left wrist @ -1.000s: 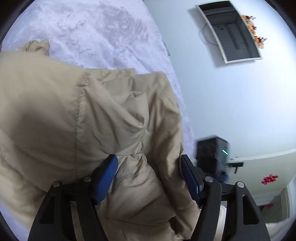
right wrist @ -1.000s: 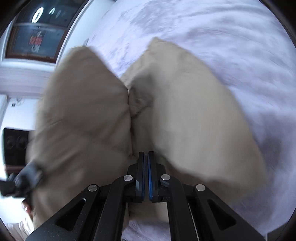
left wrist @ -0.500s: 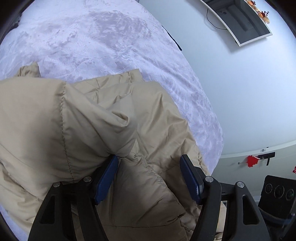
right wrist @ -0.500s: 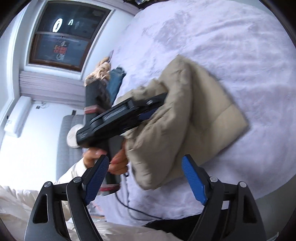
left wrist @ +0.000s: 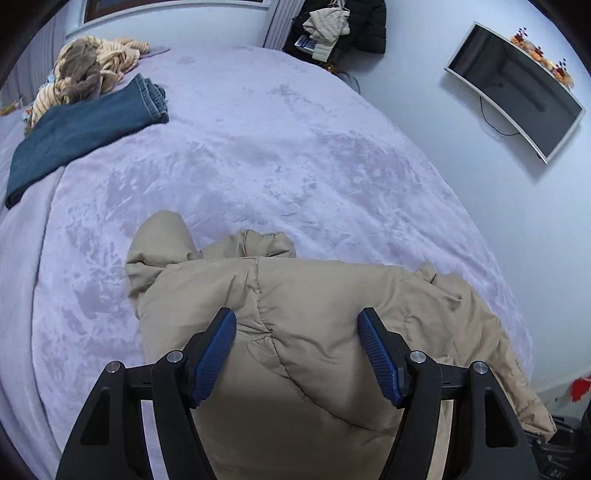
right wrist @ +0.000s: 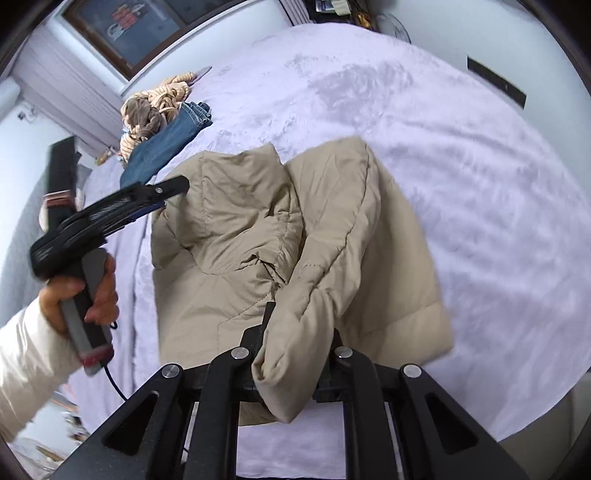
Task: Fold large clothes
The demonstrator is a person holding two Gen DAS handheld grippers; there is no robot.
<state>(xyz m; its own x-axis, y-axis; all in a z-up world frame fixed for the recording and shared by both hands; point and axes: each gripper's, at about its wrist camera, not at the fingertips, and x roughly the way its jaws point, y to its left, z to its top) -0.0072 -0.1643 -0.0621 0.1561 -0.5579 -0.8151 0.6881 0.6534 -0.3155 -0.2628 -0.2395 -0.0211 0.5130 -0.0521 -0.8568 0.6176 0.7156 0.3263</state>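
Observation:
A beige puffer jacket [left wrist: 332,295] lies bunched on the lavender bed cover [left wrist: 295,147]. My left gripper [left wrist: 295,339] hovers over it, open, blue pads wide apart and not pressing the fabric. In the right wrist view the jacket [right wrist: 229,206] is partly folded, and the left gripper [right wrist: 173,188], held by a hand in a white sleeve, sits at its left edge. My right gripper [right wrist: 299,332] has its jaws closing on a padded sleeve [right wrist: 317,280]. The sleeve fills the gap between the fingers and drapes over them, hiding the pads.
Folded blue jeans [left wrist: 85,129] and a knitted beige bundle [left wrist: 88,70] lie at the bed's far left corner. A wall screen [left wrist: 517,96] hangs on the right and coats [left wrist: 332,22] hang at the back. Bare bed cover stretches beyond the jacket.
The right gripper opened wide, then closed on the jacket's sleeve and rose. The left gripper drew back off the jacket, still open, and its view swung up across the bed.

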